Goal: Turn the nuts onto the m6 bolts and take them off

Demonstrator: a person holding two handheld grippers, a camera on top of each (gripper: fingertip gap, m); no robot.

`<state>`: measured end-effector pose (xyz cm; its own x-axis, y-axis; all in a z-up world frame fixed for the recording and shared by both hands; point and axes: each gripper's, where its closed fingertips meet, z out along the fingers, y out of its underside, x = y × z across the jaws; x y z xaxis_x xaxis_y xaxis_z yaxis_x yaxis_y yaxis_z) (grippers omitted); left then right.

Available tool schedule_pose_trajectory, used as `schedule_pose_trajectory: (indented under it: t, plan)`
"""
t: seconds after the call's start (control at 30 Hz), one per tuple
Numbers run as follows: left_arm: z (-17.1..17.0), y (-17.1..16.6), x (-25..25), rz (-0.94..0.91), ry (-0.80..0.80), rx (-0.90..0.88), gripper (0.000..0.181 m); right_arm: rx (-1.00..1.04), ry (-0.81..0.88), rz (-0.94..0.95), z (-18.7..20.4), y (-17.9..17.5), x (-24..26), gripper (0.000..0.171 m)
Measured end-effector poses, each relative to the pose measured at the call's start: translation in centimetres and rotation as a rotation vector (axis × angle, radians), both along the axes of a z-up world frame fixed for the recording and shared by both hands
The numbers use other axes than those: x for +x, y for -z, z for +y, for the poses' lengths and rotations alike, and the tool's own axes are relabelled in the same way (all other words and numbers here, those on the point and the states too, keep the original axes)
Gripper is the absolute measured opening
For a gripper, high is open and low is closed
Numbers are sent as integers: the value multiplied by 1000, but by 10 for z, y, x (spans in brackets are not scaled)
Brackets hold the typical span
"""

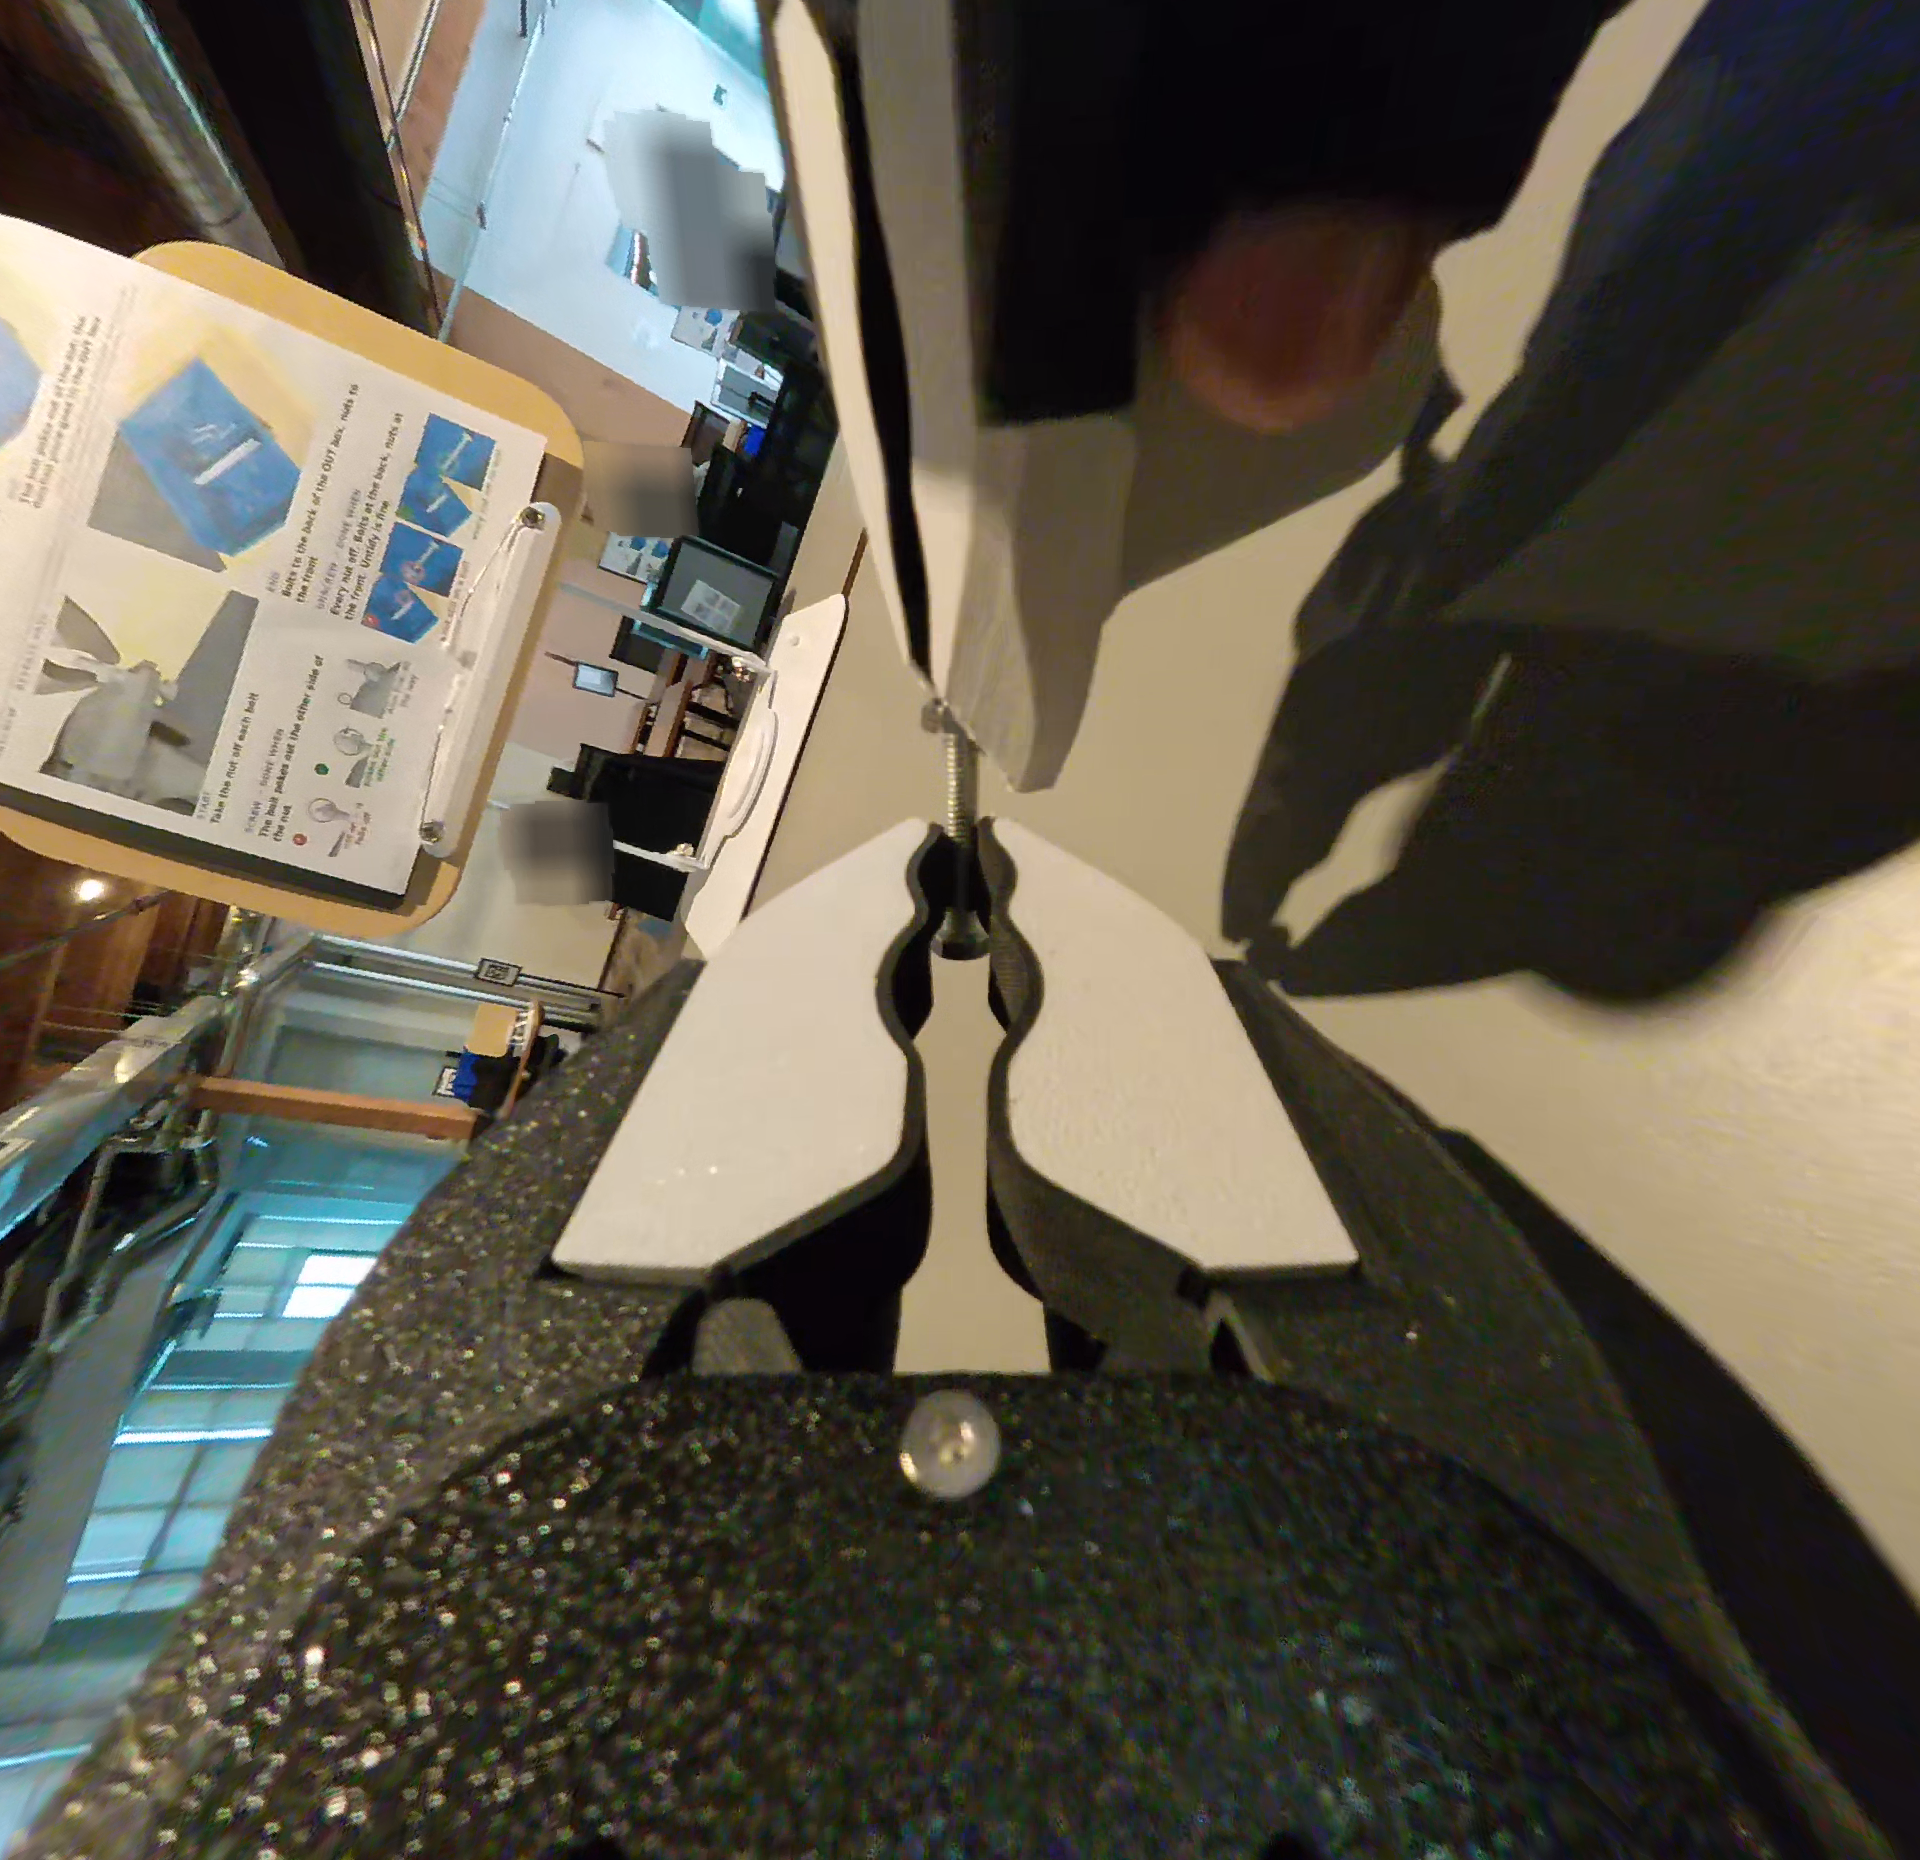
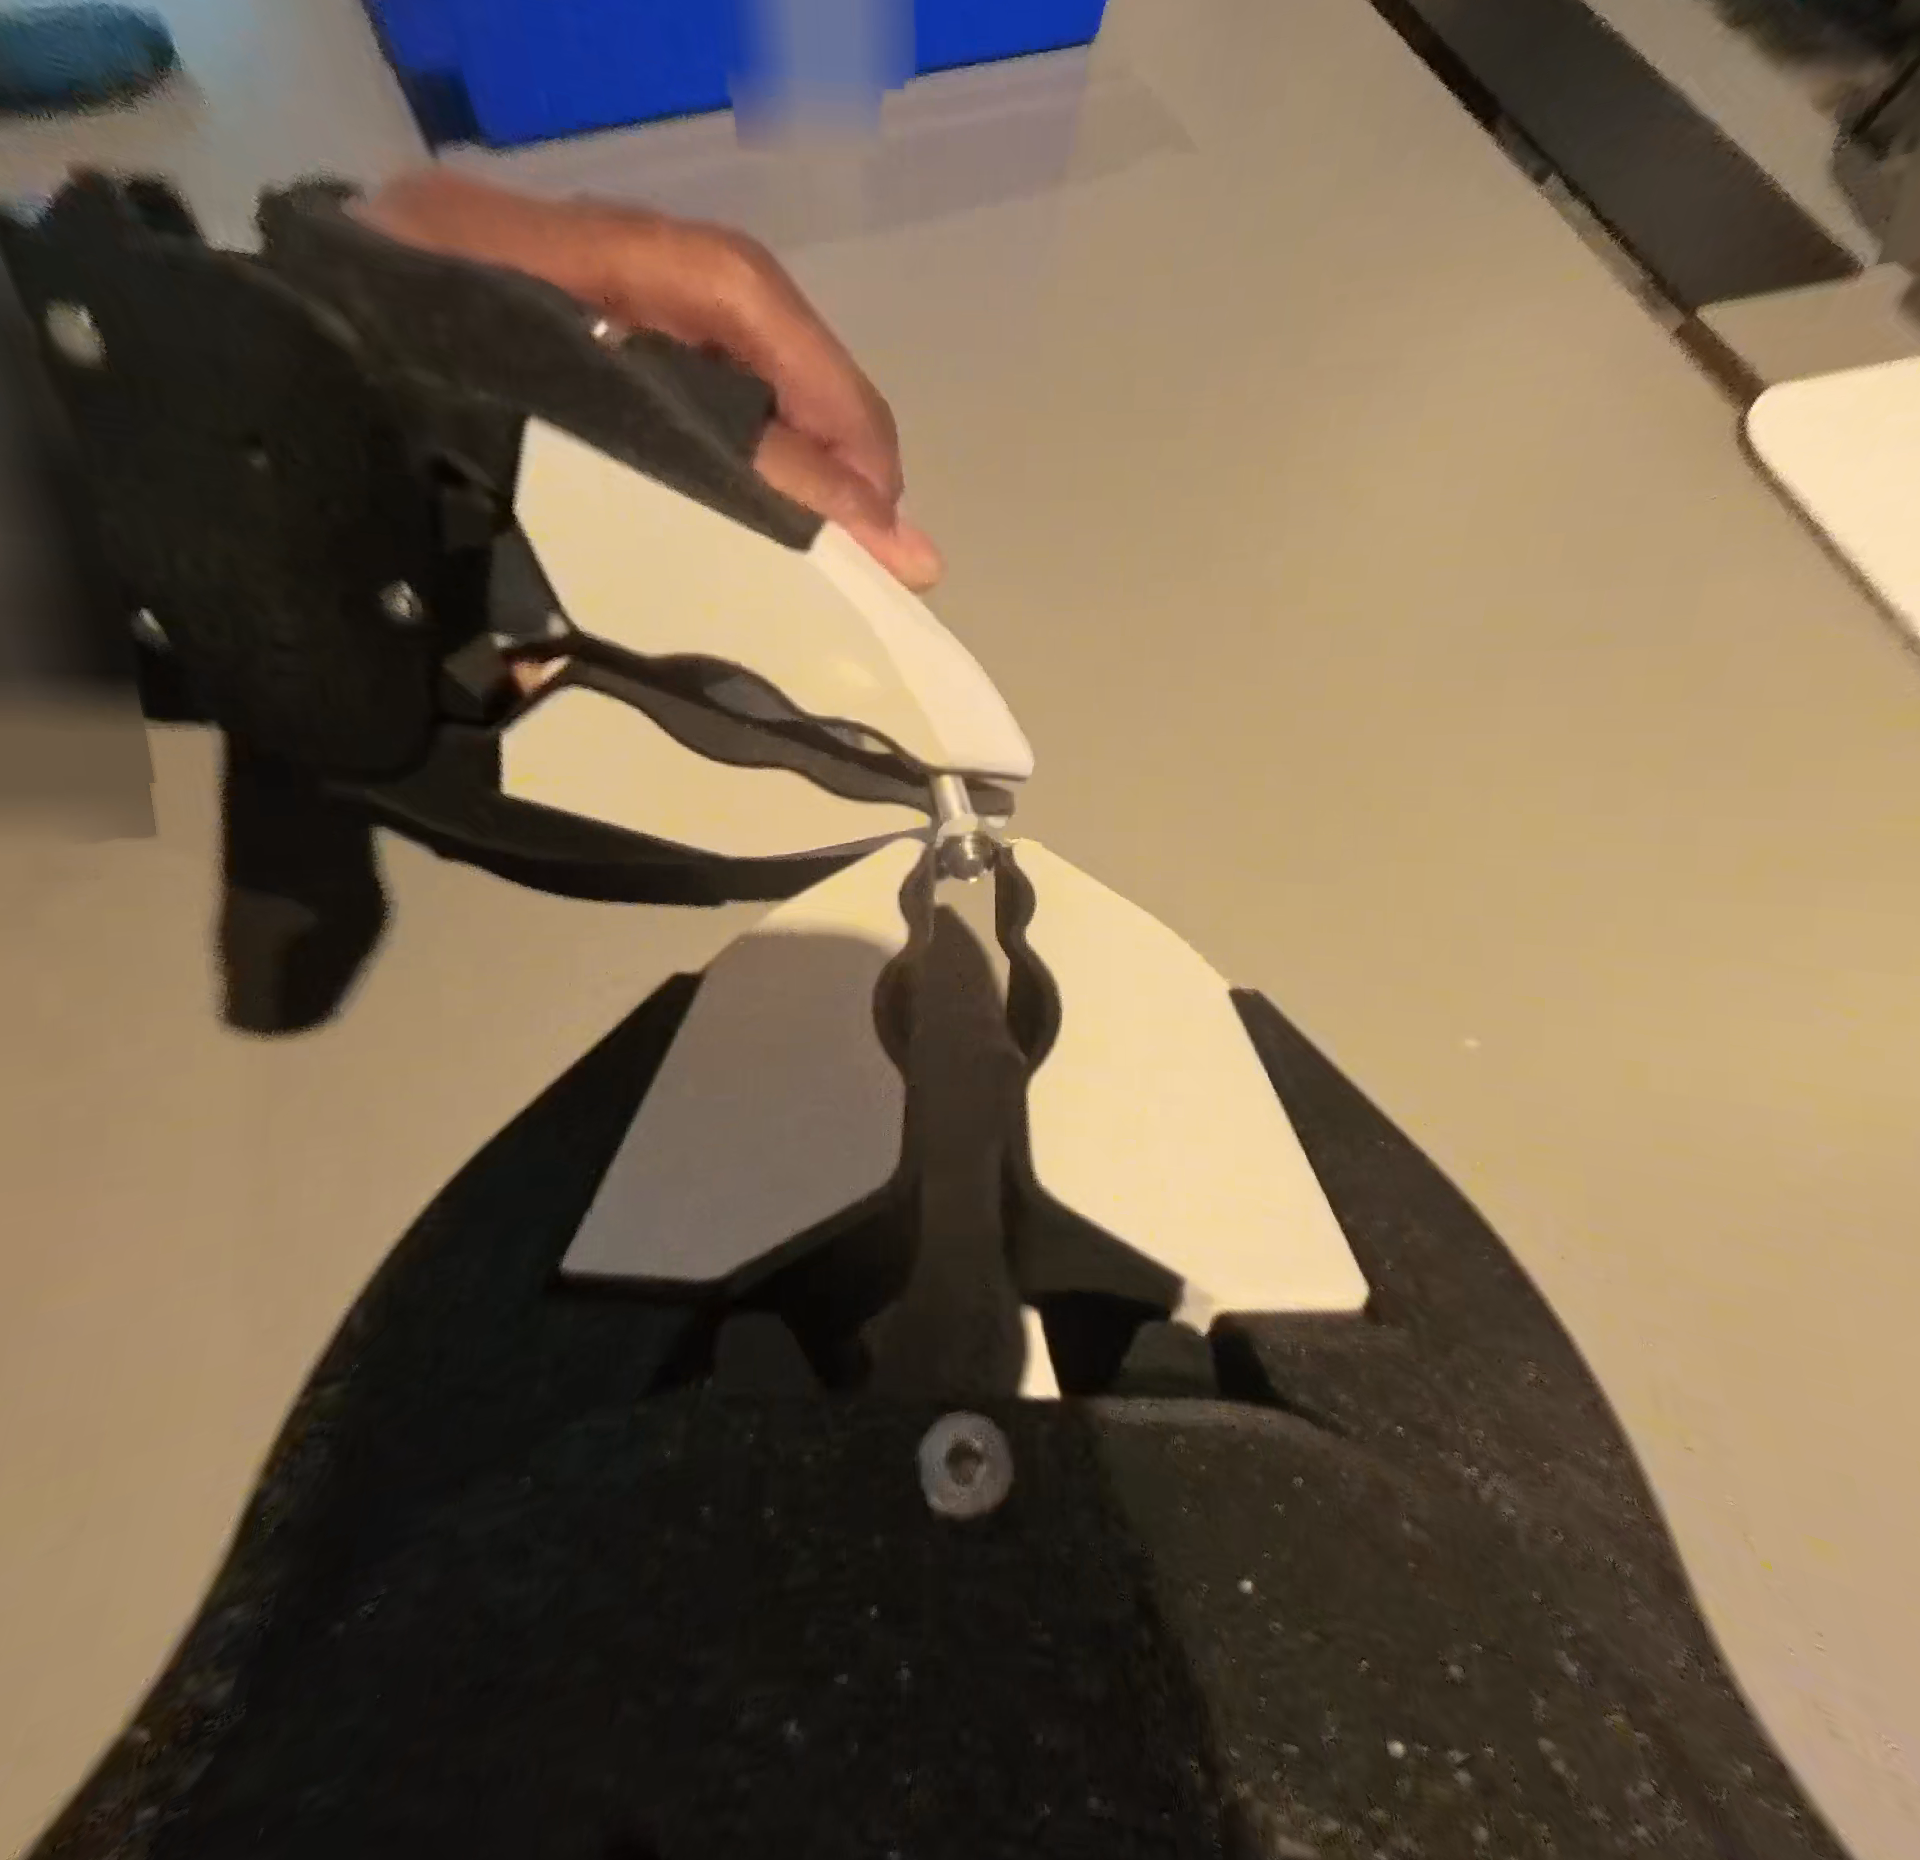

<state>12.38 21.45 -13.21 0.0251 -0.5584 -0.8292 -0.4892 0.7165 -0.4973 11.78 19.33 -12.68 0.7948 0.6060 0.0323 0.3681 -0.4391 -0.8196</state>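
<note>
I'm clamping the bolt [image 1: 961, 880] head in my left gripper [image 1: 958, 854] – its shank pointing to twelve o'clock – while my right gripper [image 2: 961, 860] is pinching the nut [image 2: 957, 831] above the counter [image 2: 1351, 667].

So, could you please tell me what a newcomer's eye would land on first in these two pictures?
The centre draws the eye first: the two grippers meet tip to tip above the plain beige table, the left gripper shut on the dark head of a threaded silver bolt, the right gripper pinching the small silver nut at its far end. Next comes the bright blue plastic box behind them.
</note>
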Motion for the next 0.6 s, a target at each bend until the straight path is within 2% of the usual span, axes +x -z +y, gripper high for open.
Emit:
schedule_pose_trajectory:
  t: [0.2, 0.3, 0.33, 0.4, 0.47, 0.6]
  plan:
    - [2, -1, -1, 20, -23, 72, 6, -334, 170, 702, 0, -4, -8, 11]
    - [1, -2, -1, 3, -20, 45, 5, -360, 154, 915, 0, -12, -10, 14]
    - [1, -2, -1, -1, -20, 31, 5, -342, 142, 919, 1, -13, -9, 21]
    - [1, -2, -1, -12, -18, -2, 5, -288, 137, 811, 1, -10, -6, 32]
    - [1, -2, -2, -25, -13, -47, 6, -194, 135, 610, 2, -6, 2, 43]
    - [0, -1, -2, -32, -2, -88, 5, 10, 43, 207, 1, -10, 9, 45]
